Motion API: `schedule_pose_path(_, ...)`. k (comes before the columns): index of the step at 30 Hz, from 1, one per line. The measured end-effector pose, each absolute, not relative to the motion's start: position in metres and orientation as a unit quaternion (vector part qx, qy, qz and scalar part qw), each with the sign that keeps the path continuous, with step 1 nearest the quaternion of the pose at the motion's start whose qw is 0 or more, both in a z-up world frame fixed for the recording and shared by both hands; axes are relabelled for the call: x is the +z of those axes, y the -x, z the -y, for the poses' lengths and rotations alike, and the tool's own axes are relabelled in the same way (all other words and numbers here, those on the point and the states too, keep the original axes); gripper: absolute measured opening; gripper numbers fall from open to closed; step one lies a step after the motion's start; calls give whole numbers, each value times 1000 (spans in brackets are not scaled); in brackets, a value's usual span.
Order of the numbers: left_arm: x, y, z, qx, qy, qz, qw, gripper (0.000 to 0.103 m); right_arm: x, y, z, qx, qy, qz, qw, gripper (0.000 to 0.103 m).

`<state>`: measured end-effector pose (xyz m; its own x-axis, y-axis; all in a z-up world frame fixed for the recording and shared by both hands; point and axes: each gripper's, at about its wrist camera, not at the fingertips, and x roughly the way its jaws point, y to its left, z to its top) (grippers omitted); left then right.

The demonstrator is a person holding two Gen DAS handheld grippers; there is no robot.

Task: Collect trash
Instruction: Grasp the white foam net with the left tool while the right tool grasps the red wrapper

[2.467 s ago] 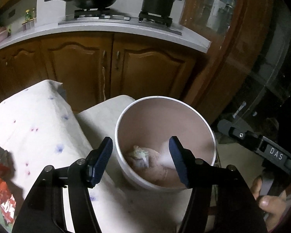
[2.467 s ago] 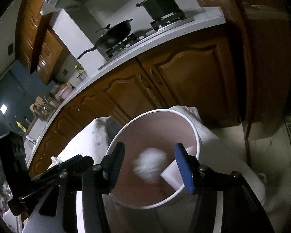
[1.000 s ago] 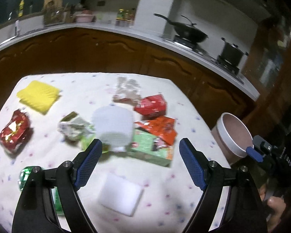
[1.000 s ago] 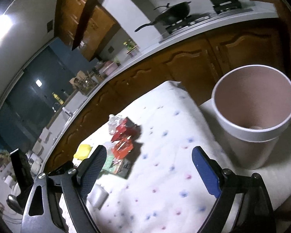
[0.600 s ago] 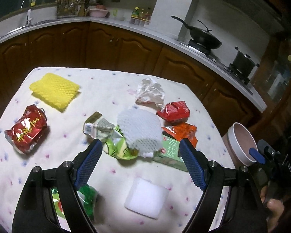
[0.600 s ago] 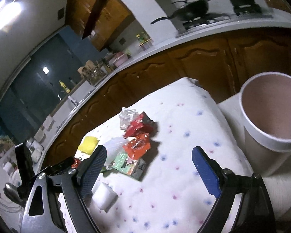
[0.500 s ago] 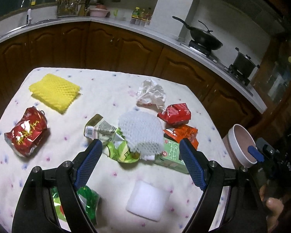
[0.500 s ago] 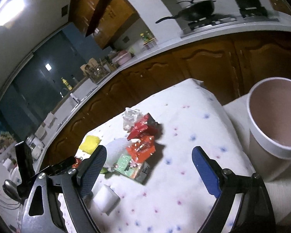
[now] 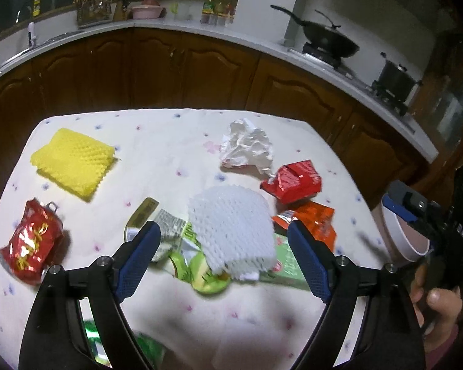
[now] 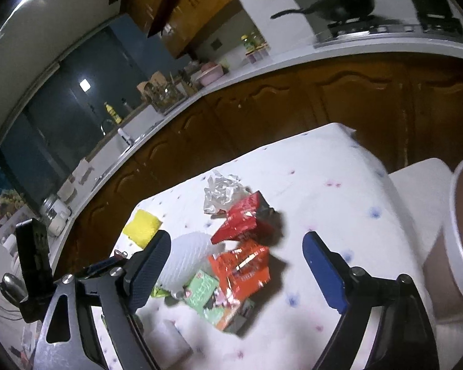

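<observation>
Trash lies scattered across the table (image 9: 169, 141), white foam netting (image 9: 231, 231) at its centre, a red wrapper (image 9: 293, 182) just beyond. The left gripper (image 9: 225, 259) and right gripper (image 10: 237, 274) hover above, jaws spread wide, holding nothing.

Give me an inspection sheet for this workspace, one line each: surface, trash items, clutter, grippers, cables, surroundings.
Surface: table under a white cloth with small flowers.
Job's things: white foam net atop green carton; red wrapper; orange wrapper; crumpled plastic; yellow foam net; crushed red can; bin at the table's end.
Clutter: nothing seen.
Grippers: left gripper and right gripper open, empty, above the pile.
Cables: nothing seen.
Surroundings: wooden cabinets, wok and pot on stove.
</observation>
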<state>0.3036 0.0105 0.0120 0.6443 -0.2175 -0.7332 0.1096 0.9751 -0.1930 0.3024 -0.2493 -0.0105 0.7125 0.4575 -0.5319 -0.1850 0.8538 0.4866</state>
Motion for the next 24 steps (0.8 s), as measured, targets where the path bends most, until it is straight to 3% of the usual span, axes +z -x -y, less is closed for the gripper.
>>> schedule_pose_path(6,-2,-330,-2,-95,39,-445,890,86,-26,-347,237,190,-207,-368,886,77)
schedule_pose_path(11,-20,-340,5,-91,25,-465,880,86,-39,-374,221,195,-187,-397,877,61)
schedule_pose_path(13,-23,-341,4,-92,31,-465,880,84,-47,-383,214,195,-172,-412,873,47)
schedule_pose_path(14,-24,-342,5,-93,32,-464,880,81,-52,-386,210,193,-161,-421,871,42)
schedule_pose_path(15,-26,-342,5,-95,31,-464,880,66,-56,-388,208,192,-155,-428,870,25)
schedule_pose_path(16,-27,-342,7,-99,29,-467,878,45,-58,-389,207,192,-153,-431,868,17)
schedule_pose_path(17,-28,-343,8,-103,29,-470,876,35,-60,-389,208,195,-155,-431,867,16)
schedule_pose_path(18,-30,-344,9,-110,32,-474,873,18,-59,-386,209,199,-156,-427,868,11)
schedule_pose_path(19,-31,-344,9,-114,33,-475,872,12,-57,-384,211,199,-155,-424,870,7)
schedule_pose_path(24,-19,-336,6,-119,42,-452,883,10,-43,-369,220,201,-163,-399,880,2)
